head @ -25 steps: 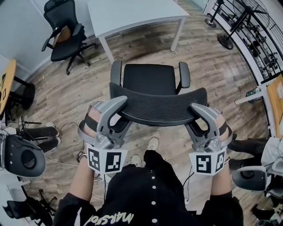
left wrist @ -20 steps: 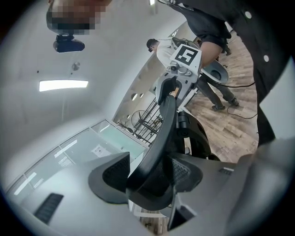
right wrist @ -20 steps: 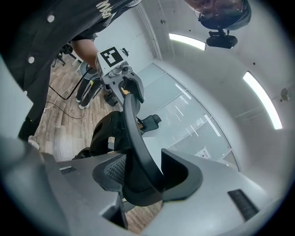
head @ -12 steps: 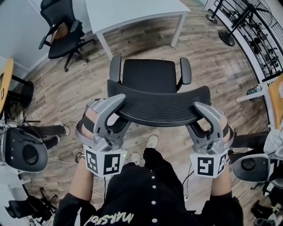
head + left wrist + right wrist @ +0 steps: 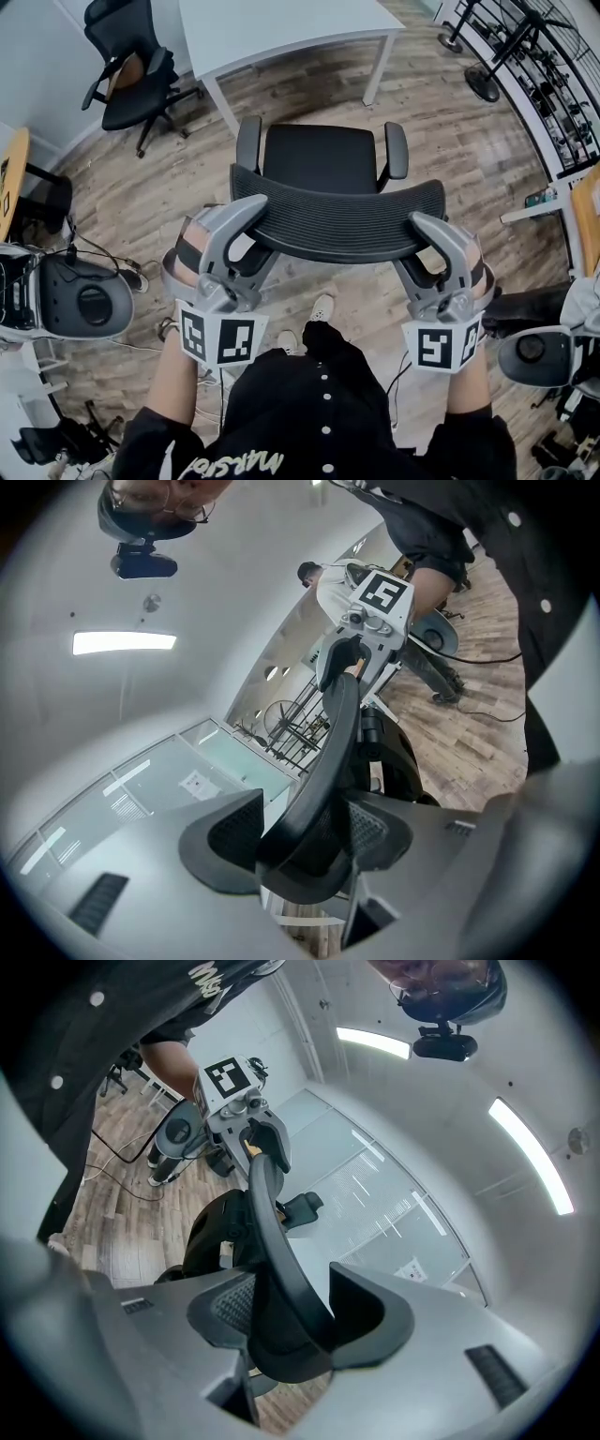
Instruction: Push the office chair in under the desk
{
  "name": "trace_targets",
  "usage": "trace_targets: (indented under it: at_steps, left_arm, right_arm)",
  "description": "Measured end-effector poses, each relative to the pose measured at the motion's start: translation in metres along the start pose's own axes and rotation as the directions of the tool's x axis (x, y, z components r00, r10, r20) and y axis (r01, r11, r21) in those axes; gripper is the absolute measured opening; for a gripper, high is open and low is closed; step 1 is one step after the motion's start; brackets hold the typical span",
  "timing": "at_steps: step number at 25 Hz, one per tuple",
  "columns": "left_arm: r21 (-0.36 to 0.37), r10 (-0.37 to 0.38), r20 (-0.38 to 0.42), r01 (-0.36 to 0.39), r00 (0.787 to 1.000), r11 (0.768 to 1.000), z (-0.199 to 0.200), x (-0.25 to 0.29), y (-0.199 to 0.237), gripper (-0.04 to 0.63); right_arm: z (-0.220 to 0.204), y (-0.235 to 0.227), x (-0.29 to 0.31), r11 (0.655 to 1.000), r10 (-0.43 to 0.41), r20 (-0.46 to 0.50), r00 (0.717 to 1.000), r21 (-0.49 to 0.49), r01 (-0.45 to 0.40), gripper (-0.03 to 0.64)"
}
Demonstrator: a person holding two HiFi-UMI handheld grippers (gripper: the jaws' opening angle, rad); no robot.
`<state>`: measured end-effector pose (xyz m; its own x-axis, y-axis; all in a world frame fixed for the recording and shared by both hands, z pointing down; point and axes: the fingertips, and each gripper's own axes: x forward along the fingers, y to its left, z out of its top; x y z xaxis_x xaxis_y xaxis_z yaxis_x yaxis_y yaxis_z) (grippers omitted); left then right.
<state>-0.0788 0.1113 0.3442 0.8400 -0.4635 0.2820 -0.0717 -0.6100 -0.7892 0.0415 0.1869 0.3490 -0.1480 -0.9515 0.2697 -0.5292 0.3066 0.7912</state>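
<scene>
At the backrest (image 5: pixel 337 211), left gripper (image 5: pixel 255 234) clamps its left end; right gripper (image 5: pixel 412 246), jaws just eased wider, pinches its right end. Office chair (image 5: pixel 317 159) sits just short of the desk (image 5: pixel 281 28); even pressure should roll it straight in. Spare chair (image 5: pixel 131 66) left and fan (image 5: pixel 483 82) right look clear.

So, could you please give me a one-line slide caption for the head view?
Left hand-held gripper and right hand-held gripper grip the office chair's backrest, seat facing the white desk.

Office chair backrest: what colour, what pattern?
The backrest is black fine mesh; head view shows it best.
</scene>
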Motion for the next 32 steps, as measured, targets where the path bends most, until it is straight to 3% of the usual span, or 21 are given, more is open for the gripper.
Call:
trace_targets:
  at_steps: [24, 32]
  left_arm:
    - [-0.034, 0.071, -0.073, -0.074, 0.995, 0.997, 0.002, 0.046, 0.016, 0.241]
    - [-0.041, 0.053, -0.092, -0.057, 0.994, 0.998, -0.004, 0.053, 0.022, 0.241]
  right_arm:
    - [-0.035, -0.035, 0.032, 0.999, 0.035, 0.037, 0.999, 0.036, -0.036, 0.234]
    - [-0.037, -0.039, 0.042, 0.998, 0.038, 0.022, 0.999, 0.039, -0.039, 0.235]
